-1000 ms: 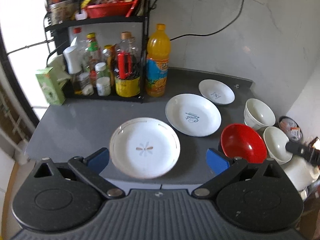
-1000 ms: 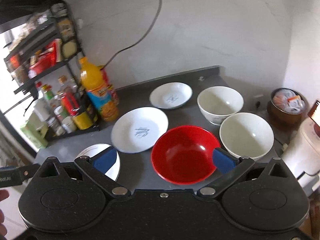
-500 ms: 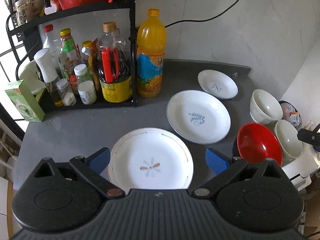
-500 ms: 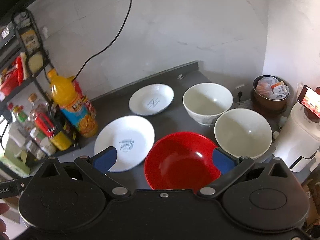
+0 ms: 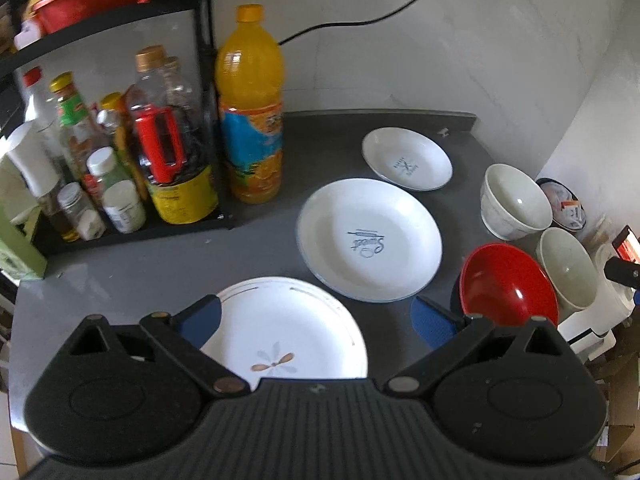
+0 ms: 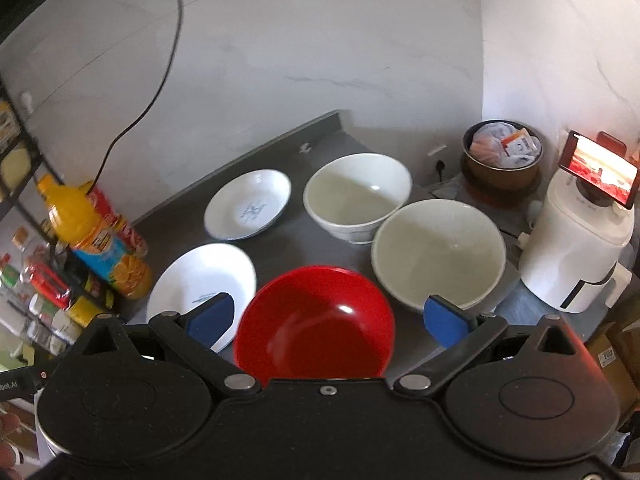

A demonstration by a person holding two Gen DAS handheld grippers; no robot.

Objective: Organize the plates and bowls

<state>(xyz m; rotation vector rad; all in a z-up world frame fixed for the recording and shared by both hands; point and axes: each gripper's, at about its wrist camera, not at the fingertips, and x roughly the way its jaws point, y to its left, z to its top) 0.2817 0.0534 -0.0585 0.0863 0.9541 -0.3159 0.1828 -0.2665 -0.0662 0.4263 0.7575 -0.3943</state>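
Your spread-open left tool (image 5: 316,316) masking the flower plate's (image 5: 288,332) 6 o'clock edge; right tool (image 6: 328,318) equally spread over the glossy red bowl (image 6: 316,324).

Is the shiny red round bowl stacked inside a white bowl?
No, the shiny red round bowl sits alone on the grey countertop.

A home kitchen corner. A grey countertop (image 5: 132,264) meets a white marble-look wall (image 6: 320,60). At the left of the frame, a black metal rack (image 5: 120,12) holds oil and sauce bottles (image 5: 160,132), with an orange juice bottle (image 5: 250,108) beside it. Plates and bowls lie on the counter, and a white appliance (image 6: 576,248) stands at the right edge.
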